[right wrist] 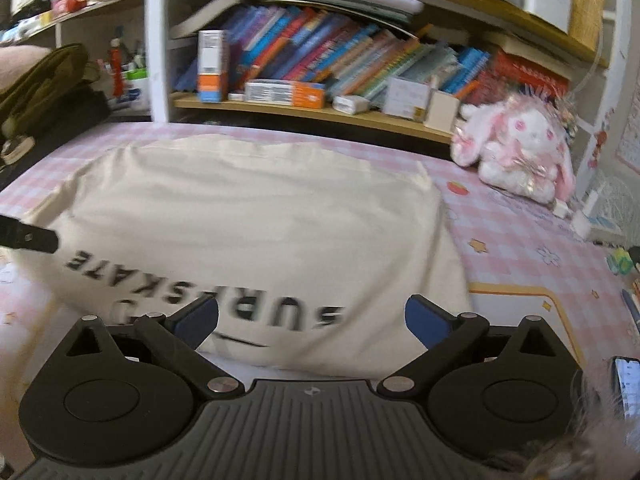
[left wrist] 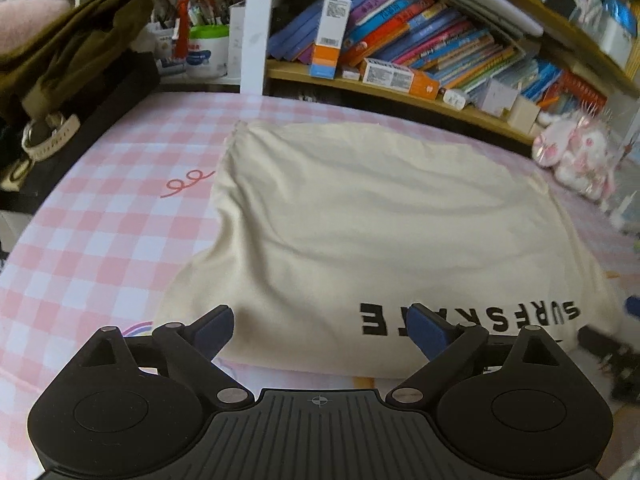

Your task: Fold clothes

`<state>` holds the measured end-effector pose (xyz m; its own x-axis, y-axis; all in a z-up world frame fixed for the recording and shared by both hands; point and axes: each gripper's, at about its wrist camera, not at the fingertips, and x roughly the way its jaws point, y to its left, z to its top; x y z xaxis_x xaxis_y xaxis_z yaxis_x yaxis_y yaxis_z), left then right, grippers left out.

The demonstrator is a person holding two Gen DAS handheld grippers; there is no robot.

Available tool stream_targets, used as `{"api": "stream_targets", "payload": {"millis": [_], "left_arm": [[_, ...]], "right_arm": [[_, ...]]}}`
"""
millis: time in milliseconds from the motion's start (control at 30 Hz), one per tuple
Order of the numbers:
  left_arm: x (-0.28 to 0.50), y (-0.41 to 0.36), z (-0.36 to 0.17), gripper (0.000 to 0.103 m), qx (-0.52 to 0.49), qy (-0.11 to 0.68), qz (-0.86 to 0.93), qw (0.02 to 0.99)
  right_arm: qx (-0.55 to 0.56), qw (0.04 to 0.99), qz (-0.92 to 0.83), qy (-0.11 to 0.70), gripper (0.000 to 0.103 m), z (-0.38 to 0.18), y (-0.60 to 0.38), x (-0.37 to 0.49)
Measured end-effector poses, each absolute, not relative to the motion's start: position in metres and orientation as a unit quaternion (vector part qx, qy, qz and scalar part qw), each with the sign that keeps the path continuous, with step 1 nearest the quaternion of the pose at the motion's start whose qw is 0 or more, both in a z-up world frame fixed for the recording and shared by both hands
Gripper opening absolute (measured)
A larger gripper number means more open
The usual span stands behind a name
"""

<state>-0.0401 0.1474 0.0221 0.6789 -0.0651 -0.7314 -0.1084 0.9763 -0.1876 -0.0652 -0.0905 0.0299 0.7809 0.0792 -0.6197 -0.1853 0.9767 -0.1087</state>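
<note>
1 cream shirt flat on pink checked sheet, left gripper and right gripper both spread wide, empty, 1 plush rabbit

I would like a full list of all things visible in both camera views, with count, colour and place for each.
T-shirt: one, cream with black letters, lying flat on the bed.
Bedsheet: one, pink and white check, under the T-shirt.
Plush rabbit: one, white and pink, far right of the bed by the shelf.
Books: many, mixed colours, leaning on the wooden shelf behind the bed.
Boxes: at least two, white and orange, on the same shelf, one upright and one lying.
Bag: one, olive green, far left beside the bed.
Phone: one, screen lit, near right edge.
Left gripper: one, black with blue pads, jaws open, at the near hem.
Right gripper: one, same colours, jaws open, over the print.
</note>
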Motion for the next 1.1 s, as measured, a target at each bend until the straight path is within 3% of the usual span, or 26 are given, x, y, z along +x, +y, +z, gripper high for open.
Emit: {"api": "stream_targets", "payload": {"millis": [700,833,900,967,1100], "left_arm": [[-0.066,0.279,0.012,0.095,-0.249,0.391,-0.071,0.883],[-0.067,0.297,0.009,0.095,-0.290,0.382,-0.080,0.874],[-0.067,0.304,0.007,0.095,-0.306,0.381,-0.082,0.869],[-0.067,0.311,0.005,0.095,-0.321,0.380,-0.084,0.863],[-0.066,0.320,0.000,0.095,-0.354,0.379,-0.095,0.850]], "right_arm": [[-0.206,0.893,0.259,0.305,0.098,0.019,0.132,-0.086],[-0.249,0.871,0.304,0.294,0.081,0.014,0.170,-0.079],[-0.273,0.858,0.321,0.293,0.069,0.010,0.186,-0.073],[-0.299,0.845,0.333,0.294,0.049,0.006,0.201,-0.066],[-0.336,0.827,0.331,0.307,0.036,-0.003,0.220,-0.048]]}}
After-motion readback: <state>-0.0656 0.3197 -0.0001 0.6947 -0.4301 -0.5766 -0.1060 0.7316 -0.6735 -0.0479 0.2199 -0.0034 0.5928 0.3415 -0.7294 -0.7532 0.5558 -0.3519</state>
